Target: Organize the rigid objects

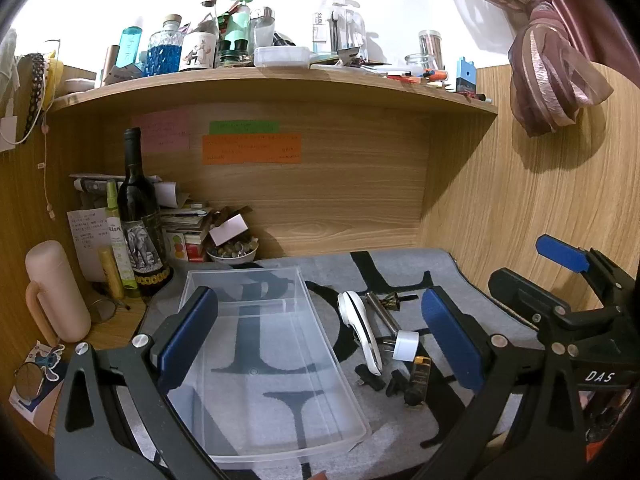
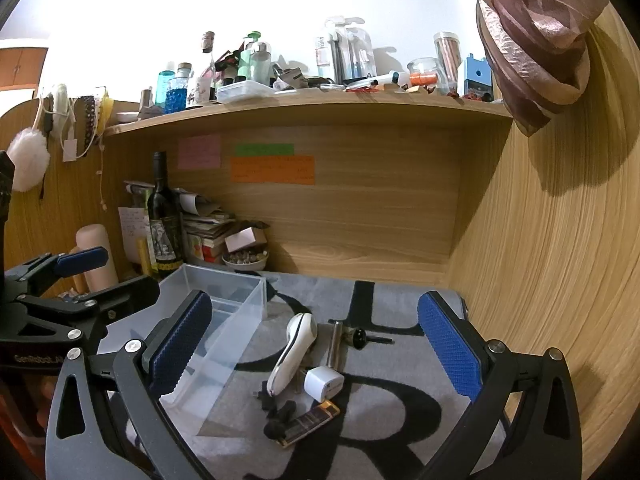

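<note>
Left wrist view: the left gripper (image 1: 320, 344) hangs with its jaws spread wide and nothing between them, above the clear plastic bin (image 1: 276, 436). The bin sits empty on the left part of the grey mat (image 1: 400, 432), its long side running toward the mat's back edge. Just right of the bin, near the mat's middle, lies the pile to sort: a white handheld device (image 1: 362, 330), a metal cylinder (image 1: 382, 312), a white plug adapter (image 1: 406, 345), a gold-and-black lighter (image 1: 418, 378) and 2 small black pieces (image 1: 380, 382). The right gripper (image 1: 560, 276) shows at the right edge, also spread and empty.

Right wrist view: the right gripper (image 2: 316, 356) is wide open over the pile, holding nothing. The handheld device (image 2: 294, 354) leans against the plug adapter (image 2: 323, 384); the lighter (image 2: 310, 422) lies nearest, touching the black pieces (image 2: 280, 416).

No item appears to be in the bin yet. I would start with the adapter or the lighter, since both lie on top at the near side. Descend straight, pads across the adapter's flat faces, so the device beside it is not dragged. Release low inside the bin (image 2: 224, 320), toward its back end, leaving room.
</note>
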`<state>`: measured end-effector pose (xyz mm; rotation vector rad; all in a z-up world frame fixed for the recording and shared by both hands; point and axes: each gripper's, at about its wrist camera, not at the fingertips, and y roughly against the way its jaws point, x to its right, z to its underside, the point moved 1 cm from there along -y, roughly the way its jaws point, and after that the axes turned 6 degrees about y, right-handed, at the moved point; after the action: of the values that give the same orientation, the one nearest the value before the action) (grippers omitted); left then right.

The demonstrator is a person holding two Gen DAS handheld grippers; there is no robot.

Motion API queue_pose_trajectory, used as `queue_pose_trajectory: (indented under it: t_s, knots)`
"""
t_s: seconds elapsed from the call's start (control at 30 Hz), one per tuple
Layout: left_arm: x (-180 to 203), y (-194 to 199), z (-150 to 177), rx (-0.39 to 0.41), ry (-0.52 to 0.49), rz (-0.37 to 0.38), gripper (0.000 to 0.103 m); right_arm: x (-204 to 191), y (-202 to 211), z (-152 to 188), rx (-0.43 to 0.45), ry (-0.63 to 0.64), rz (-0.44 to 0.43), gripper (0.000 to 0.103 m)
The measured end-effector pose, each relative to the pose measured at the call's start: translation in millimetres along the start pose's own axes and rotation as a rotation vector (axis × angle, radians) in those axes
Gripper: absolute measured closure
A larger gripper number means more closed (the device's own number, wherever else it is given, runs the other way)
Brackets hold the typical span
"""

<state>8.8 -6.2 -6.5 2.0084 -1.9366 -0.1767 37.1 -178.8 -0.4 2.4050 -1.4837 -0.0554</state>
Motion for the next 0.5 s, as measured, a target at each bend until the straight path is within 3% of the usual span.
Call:
queue_pose_trajectory:
  t_s: [0.5]
  knots:
    - [-1.1,-1.4,1.8,-0.002,0.003,0.001,0.000,-0.6,0.2,-0.6,0.000,0.000,0.001,0.000]
